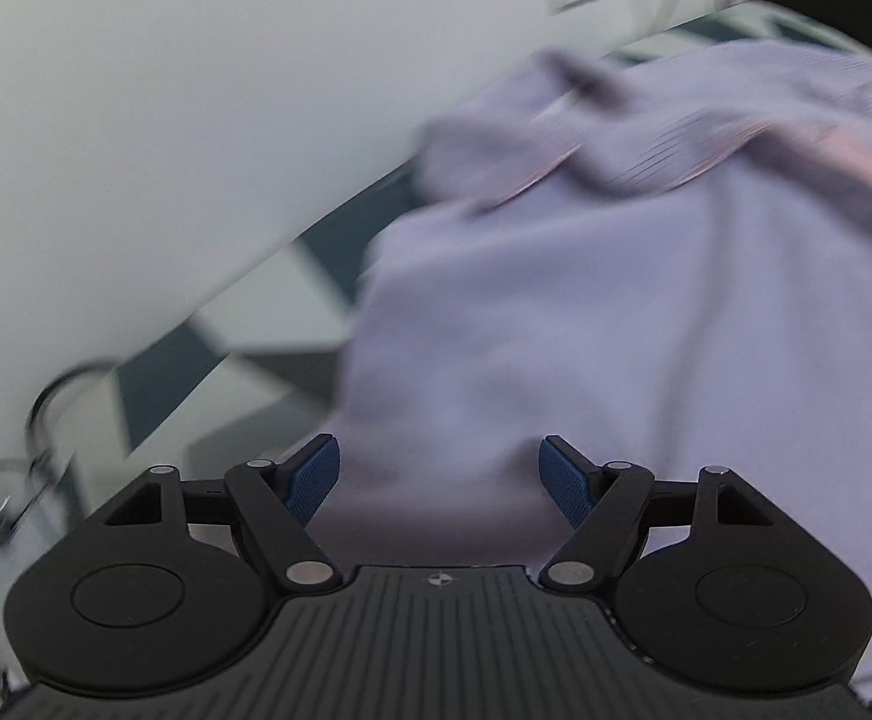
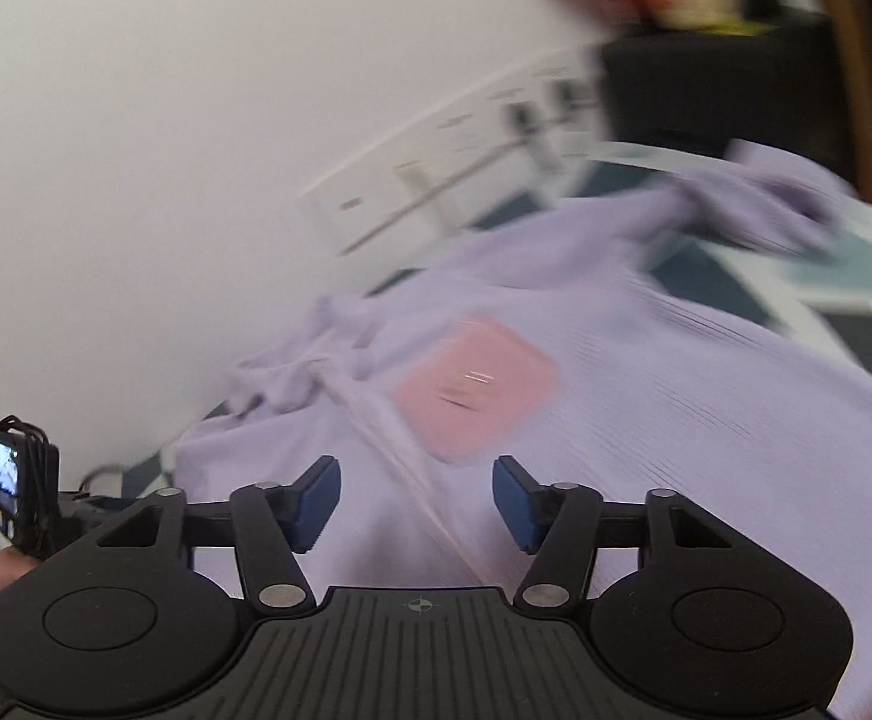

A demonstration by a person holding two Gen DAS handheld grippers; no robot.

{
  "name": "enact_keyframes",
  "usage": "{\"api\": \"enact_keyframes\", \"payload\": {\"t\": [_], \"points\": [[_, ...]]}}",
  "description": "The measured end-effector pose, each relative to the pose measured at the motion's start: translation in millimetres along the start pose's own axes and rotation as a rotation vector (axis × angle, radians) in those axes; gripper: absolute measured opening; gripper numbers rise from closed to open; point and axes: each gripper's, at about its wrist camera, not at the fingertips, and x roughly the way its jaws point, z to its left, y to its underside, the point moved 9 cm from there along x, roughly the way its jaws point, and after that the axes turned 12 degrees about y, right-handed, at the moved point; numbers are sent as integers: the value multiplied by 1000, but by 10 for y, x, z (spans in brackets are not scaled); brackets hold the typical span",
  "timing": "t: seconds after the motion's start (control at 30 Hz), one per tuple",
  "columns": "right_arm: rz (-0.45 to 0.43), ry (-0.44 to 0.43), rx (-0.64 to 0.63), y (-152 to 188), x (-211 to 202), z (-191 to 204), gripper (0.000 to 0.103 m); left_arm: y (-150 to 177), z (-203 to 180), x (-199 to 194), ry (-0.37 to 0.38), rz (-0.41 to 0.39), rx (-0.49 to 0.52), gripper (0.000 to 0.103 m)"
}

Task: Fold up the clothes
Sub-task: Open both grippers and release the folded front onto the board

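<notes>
The black left gripper [image 1: 439, 477] with blue ribbed pads stands wide open and empty just above the near hem of the pale lilac knit garment [image 1: 616, 312], and the matching right gripper [image 2: 415, 501] hangs about half open over the same cloth, holding nothing. The garment with its pink square patch [image 2: 475, 387] lies spread on the white and dark teal patterned surface [image 1: 244, 324] ahead of both grippers. Its sleeves look bunched near the wall, so I judge folding barely begun.
</notes>
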Motion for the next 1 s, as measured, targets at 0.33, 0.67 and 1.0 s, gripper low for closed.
{"api": "enact_keyframes", "payload": {"t": [0.33, 0.67, 1.0], "points": [[115, 30, -455, -277, 1573, 918, 11, 198, 501, 4, -37, -14, -148, 72], [183, -23, -197, -489, 1739, 599, 31, 228, 627, 27, 0, -10, -256, 83], [84, -92, -276, -713, 1408, 921, 33, 182, 560, -6, -60, -22, -189, 83]]}}
